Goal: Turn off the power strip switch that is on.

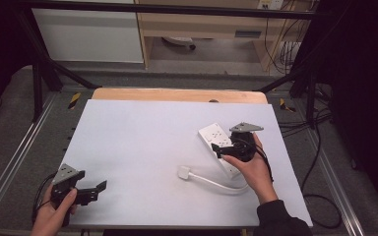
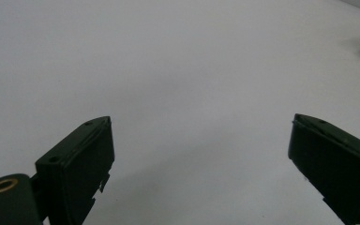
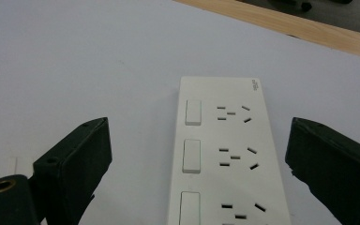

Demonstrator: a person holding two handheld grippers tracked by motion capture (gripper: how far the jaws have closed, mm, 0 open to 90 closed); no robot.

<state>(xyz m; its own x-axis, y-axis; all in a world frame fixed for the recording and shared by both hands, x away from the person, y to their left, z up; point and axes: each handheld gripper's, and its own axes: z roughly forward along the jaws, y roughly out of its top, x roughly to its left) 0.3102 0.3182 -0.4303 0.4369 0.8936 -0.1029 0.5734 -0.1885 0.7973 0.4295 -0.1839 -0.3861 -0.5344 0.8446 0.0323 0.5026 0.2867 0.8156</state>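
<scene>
Tabletop (image 1: 142, 147): white sheet over a wooden board, wood edge showing along the far side. Dark floor and black frame rails around it.

Power strip (image 1: 220, 147): white, lies flat on the right half of the tabletop, long axis running diagonally from far-left to near-right. In the right gripper view the power strip (image 3: 225, 154) shows three rocker switches in a column, each with a socket group beside it, small print at the far corner. Its white cable (image 1: 216, 183) curves off the near end toward the tabletop's middle and ends in a white plug (image 1: 184, 172) lying flat, well apart from the strip body. A white corner at the right edge of the left gripper view could be that plug; can't tell for sure.

Right gripper (image 1: 225, 150): held in the right hand (image 1: 254, 169), sits over the near half of the strip. Jaws wide open, one on each side of the strip with clear gaps, pads not pressing on it. Nothing gripped.

Left gripper (image 1: 94, 191): held in the left hand (image 1: 54, 214) at the near-left corner of the tabletop, well apart from the strip. Jaws wide open, bare white surface between them, holding nothing.
</scene>
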